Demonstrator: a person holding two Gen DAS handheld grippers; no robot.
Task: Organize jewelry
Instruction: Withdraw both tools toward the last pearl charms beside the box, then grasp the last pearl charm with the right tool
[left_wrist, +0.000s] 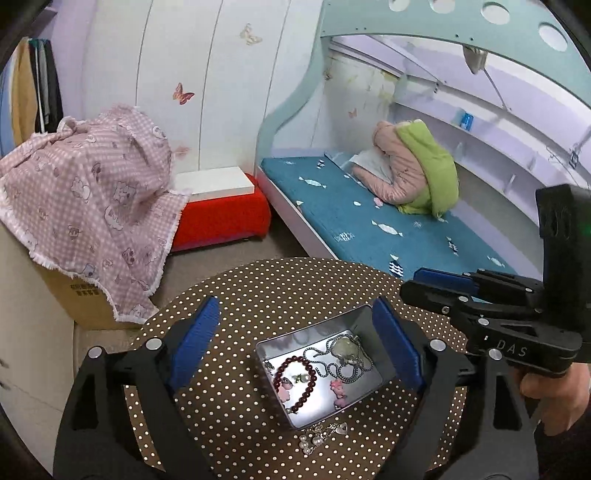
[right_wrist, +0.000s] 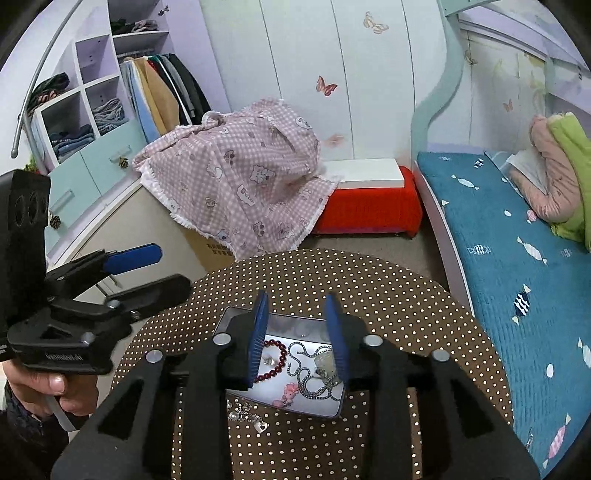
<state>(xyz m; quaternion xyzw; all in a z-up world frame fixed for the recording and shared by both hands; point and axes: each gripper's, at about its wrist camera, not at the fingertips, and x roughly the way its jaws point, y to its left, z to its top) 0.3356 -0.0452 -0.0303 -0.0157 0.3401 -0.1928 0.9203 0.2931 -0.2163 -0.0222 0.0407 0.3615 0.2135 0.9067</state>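
Note:
A silver metal tin (left_wrist: 271, 345) (right_wrist: 227, 321) sits on the round brown polka-dot table (left_wrist: 258, 288) (right_wrist: 369, 295). Inside lie a dark red bead bracelet (left_wrist: 295, 382) (right_wrist: 277, 360), a silver chain with a pale stone pendant (left_wrist: 345, 352) (right_wrist: 317, 373) and pink charms (left_wrist: 338, 391) (right_wrist: 290, 393). A pearl and heart-charm piece (left_wrist: 323, 435) (right_wrist: 249, 415) lies on the table by the tin's near edge. My left gripper (left_wrist: 295, 345) is open and empty above the tin. My right gripper (right_wrist: 297, 338) is open and empty over the tin; it also shows in the left wrist view (left_wrist: 443, 282).
A cardboard box under a pink checked cloth (left_wrist: 88, 192) (right_wrist: 240, 177) stands left of the table. A red stool with a white box (left_wrist: 221, 214) (right_wrist: 369, 206) is behind. A bed with a blue mattress (left_wrist: 369, 214) (right_wrist: 517, 258) runs along the right.

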